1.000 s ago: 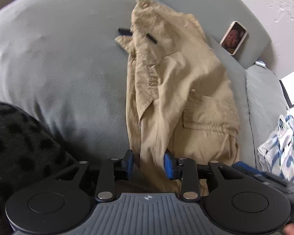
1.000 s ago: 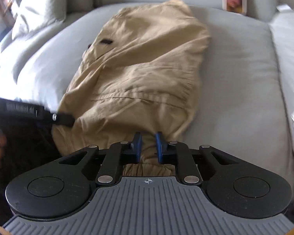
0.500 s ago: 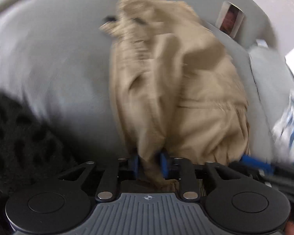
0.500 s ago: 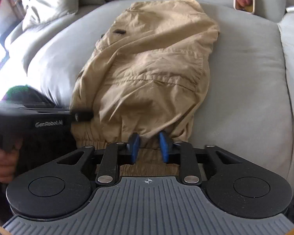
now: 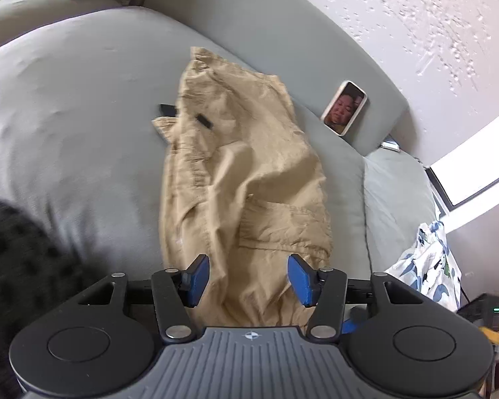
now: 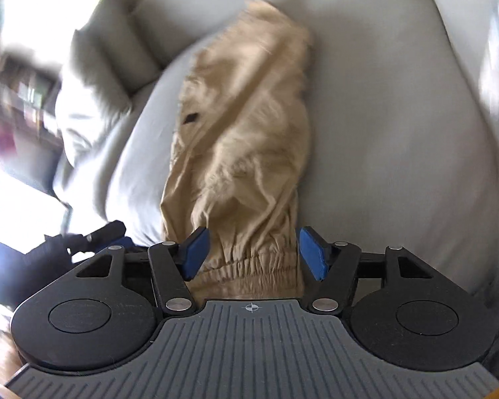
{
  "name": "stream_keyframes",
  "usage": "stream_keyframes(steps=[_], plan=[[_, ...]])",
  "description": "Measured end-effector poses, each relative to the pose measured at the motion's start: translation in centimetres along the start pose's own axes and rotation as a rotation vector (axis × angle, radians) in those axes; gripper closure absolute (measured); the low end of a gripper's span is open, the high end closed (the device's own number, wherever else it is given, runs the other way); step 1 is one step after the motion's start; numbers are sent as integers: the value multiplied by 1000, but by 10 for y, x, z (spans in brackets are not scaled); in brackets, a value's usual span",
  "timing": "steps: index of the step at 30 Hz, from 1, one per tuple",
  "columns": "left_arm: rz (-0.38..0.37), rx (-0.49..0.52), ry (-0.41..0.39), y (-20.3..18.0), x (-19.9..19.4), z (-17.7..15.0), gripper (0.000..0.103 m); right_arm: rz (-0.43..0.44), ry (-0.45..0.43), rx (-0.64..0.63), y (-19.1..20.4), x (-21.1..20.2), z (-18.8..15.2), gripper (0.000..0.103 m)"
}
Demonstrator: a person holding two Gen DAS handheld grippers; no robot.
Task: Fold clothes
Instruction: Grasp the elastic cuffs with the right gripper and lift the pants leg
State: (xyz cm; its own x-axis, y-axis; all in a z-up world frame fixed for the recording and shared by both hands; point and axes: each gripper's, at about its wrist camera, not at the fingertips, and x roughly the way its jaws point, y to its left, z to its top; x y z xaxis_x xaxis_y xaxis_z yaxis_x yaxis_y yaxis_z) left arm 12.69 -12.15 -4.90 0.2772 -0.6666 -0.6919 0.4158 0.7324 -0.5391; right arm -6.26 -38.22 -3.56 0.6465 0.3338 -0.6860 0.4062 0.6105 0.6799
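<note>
Tan trousers lie lengthwise on a grey sofa cushion, folded over along their length, with a dark tab near the far end. My left gripper hangs over their near end; its jaws are opening and the cloth lies between the blue pads without being pressed. In the blurred right wrist view the trousers run away from me, and the elastic cuff sits between the opening jaws of my right gripper, pads apart from it. The left gripper's body shows at the left there.
A phone leans against the sofa back. A white and blue patterned cloth lies at the right edge. A dark spotted fabric covers the near left. Pale pillows rest at the far left corner.
Both grippers, shut on the trousers' near end before, have spread their jaws and let the cloth go. The left one has lifted. The right view has swung and rolled, now blurred.
</note>
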Motion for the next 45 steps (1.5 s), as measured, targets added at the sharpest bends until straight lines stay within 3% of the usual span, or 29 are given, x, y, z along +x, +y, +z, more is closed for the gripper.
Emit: stream_keyframes(steps=[3, 5, 7, 11, 13, 19, 20, 21, 22, 24, 26, 29, 32, 34, 40, 42, 45], plan=[[23, 110, 0, -7, 26, 5, 65, 17, 49, 88, -23, 12, -1, 37], [79, 163, 60, -5, 51, 15, 67, 30, 57, 111, -33, 15, -2, 37], [132, 97, 185, 12, 76, 21, 90, 78, 65, 134, -41, 19, -1, 37], [110, -9, 231, 38, 85, 29, 88, 166, 112, 161, -54, 34, 4, 38], [101, -15, 236, 42, 86, 30, 87, 208, 130, 160, -58, 51, 7, 38], [166, 91, 215, 24, 92, 30, 88, 218, 153, 47, -34, 75, 5, 37], [172, 105, 211, 22, 94, 30, 87, 219, 161, 31, -28, 80, 3, 41], [177, 118, 210, 20, 95, 30, 88, 211, 173, 18, -22, 86, 1, 66], [182, 136, 211, 19, 96, 30, 88, 184, 189, 30, -18, 93, -4, 78], [191, 185, 211, 14, 97, 30, 88, 132, 180, 89, -10, 96, -14, 84], [198, 257, 223, 4, 98, 29, 89, 139, 129, 68, 6, 81, -20, 86], [149, 373, 292, -14, 98, 23, 95, 242, 98, 112, 20, 53, -25, 87], [118, 506, 356, -30, 94, 11, 95, 250, 100, 139, 29, 31, -36, 87], [86, 494, 346, -32, 82, 16, 91, 234, 104, 186, 27, 25, -45, 87], [-94, 418, 159, -53, 53, 65, 89, 265, 88, 293, 24, 22, -56, 87], [-115, 402, 178, -63, 70, 81, 89, 271, 85, 302, 29, 26, -56, 87], [-111, 408, 297, -73, 119, 90, 89, 272, 82, 307, 32, 27, -55, 87]])
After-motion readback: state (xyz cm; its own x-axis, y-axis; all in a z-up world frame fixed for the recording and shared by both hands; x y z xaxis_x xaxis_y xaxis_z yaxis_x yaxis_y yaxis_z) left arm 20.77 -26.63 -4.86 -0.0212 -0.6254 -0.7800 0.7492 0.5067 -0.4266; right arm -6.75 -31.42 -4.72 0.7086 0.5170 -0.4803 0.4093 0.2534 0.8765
